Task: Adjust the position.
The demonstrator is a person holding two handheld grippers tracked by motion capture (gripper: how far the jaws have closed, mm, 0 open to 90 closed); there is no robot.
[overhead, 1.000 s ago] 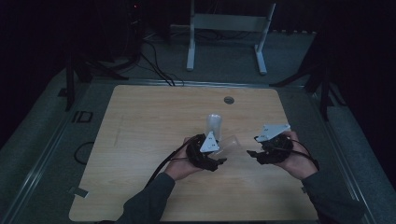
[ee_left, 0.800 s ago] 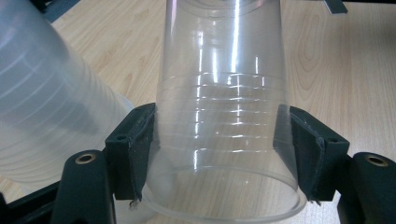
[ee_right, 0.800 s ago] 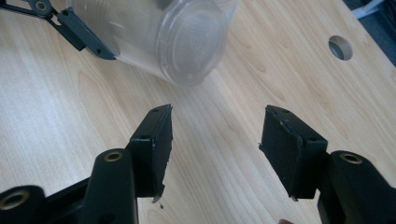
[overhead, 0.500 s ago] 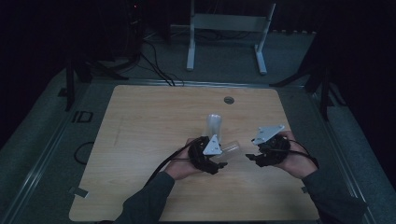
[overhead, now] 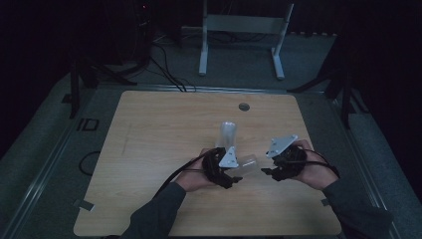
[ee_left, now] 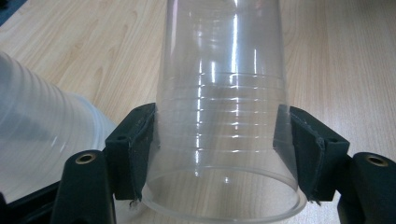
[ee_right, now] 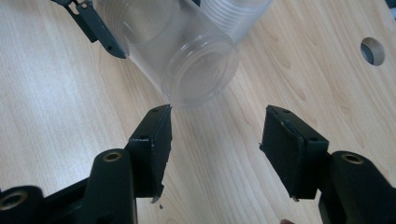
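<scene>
Item: clear cup (ee_left: 219,107), plastic, ribbed wall, lying tilted near the table's (overhead: 149,129) near edge, somewhat right of middle. Clamped at its rim end by the left gripper (ee_left: 219,154); both pads press the wall just above the mouth. Its closed base points toward the right gripper (ee_right: 215,135), as the right gripper view shows (ee_right: 198,70).

Item: stack of cups (overhead: 228,133), same clear plastic, lying just beyond the held cup toward the table's middle. In the left gripper view its wall sits just beside the left jaw (ee_left: 42,140); whether it touches the held cup cannot be told.

Item: right gripper, released. Its jaws have just been opening; nothing lies between the pads (ee_right: 156,140), and the cup's base sits just ahead of them, apart.

Item: cable hole (overhead: 244,106), near the far edge, well apart from the work.

Handling note, as a judgement: the step looks like passing or parting the cup between the two grippers. To do it well:
- spread the right jaws wider than the base before moving in;
- come along the cup's axis so both pads meet the wall evenly, not the bottom edge;
- close gently, since thin plastic buckles and can spring out;
- keep the left grip firm until the right one bites;
- steer clear of the stack, which could roll.
</scene>
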